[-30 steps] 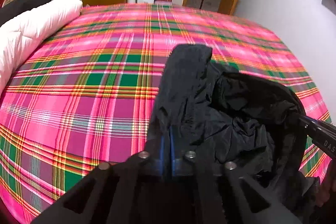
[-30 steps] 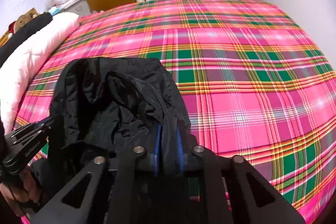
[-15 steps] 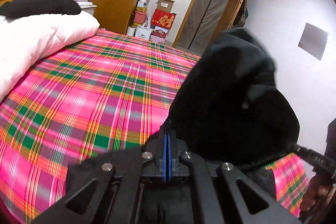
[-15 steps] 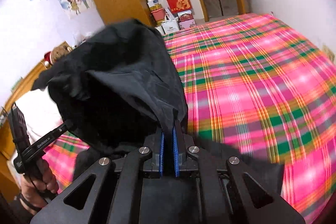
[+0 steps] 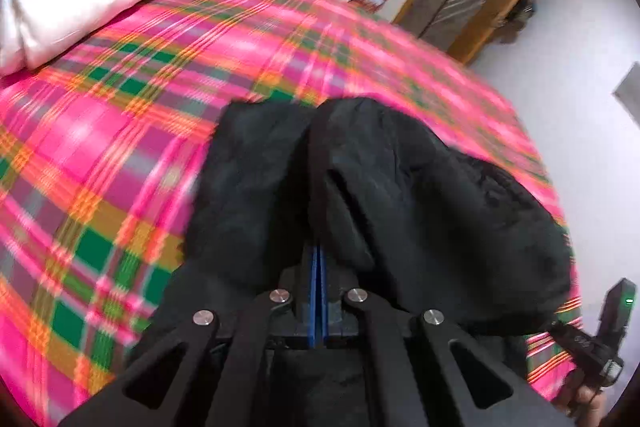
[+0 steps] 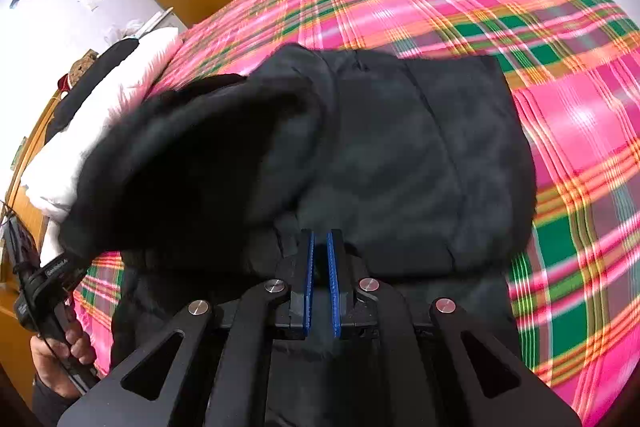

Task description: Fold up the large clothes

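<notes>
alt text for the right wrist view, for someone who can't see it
A black padded garment is gripped in the right gripper, its blue-lined jaws closed on the cloth, above a bed with a pink and green plaid cover. At left, a hand holds the other gripper.

- My room is evenly, brightly lit.
- Motion blur smears the plaid bedsheet [image 5: 120, 131] and black jacket [image 6: 360, 155].
- Fisheye bends edges; corners beyond the bedsheet vignette black.
</notes>
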Available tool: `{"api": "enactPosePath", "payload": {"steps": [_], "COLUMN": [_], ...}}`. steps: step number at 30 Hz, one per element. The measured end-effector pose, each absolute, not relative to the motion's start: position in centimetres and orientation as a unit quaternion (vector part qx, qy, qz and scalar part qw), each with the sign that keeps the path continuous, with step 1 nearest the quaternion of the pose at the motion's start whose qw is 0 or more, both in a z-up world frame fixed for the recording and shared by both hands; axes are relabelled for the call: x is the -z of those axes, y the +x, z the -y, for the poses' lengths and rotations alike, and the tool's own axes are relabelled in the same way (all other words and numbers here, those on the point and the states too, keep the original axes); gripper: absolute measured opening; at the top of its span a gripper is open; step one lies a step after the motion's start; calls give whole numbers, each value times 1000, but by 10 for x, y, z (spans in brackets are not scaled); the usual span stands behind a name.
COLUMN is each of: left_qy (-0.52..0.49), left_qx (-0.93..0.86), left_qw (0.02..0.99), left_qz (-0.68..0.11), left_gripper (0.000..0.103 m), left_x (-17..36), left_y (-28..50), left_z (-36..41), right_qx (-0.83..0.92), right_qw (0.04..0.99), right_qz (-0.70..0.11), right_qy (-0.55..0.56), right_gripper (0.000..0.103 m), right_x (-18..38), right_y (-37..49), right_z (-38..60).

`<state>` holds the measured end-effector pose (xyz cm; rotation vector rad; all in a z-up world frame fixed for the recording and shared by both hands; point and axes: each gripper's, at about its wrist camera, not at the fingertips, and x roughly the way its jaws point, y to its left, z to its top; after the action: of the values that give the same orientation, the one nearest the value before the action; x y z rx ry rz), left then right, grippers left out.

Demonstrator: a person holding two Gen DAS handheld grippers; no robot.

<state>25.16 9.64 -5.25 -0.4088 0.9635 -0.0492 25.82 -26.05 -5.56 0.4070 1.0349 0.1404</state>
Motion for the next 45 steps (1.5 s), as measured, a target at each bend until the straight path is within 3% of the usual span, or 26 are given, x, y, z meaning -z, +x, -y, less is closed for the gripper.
{"api": "enactPosePath", "payload": {"steps": [3,8,10,12,13,18,19,21,29,34,37,38,41,45], "left_qy": [-202,-184,-164,-147,-143,-114,-103,-87,-66,-80,-74,-72,-72,-86], "left_qx": [5,18,47,73,86,143,147,151,117,105,101,100,99,94], "left_qw": [869,896,905,907,907,887,880,865,857,848,847,847,845,839], "left_qz": [-453,-403,-391,-387,-388,-424,-441,-471,-498,-513,-516,-517,-520,-528], "left_gripper": [2,3,15,26,27,27,27,27,36,37,37,37,37,37], "left_x": [47,14,5,4,5,35,42,55,84,93,94,94,91,84], "left_y": [225,221,232,250,258,266,266,268,267,267,269,270,270,277], "left_z": [-106,-99,-84,-69,-64,-36,-30,-20,-13,-18,-16,-15,-15,-19], "right_qx": [-63,-94,-107,-112,-115,-130,-128,-128,-122,-123,-104,-96,-79,-72], "right_qw": [852,870,873,873,872,850,847,838,832,830,862,870,883,881], "right_qz": [-477,-446,-440,-439,-439,-479,-485,-498,-513,-519,-480,-467,-446,-449], "right_qy": [207,187,178,179,183,177,176,185,169,163,129,123,121,131], "right_gripper": [19,26,31,46,47,46,43,25,12,13,16,19,43,45], "right_x": [48,20,16,18,21,64,71,90,123,112,79,69,51,54], "right_y": [249,257,269,280,285,291,290,289,283,277,267,266,273,306], "right_z": [269,246,232,221,216,192,191,191,180,182,188,191,198,199]}}
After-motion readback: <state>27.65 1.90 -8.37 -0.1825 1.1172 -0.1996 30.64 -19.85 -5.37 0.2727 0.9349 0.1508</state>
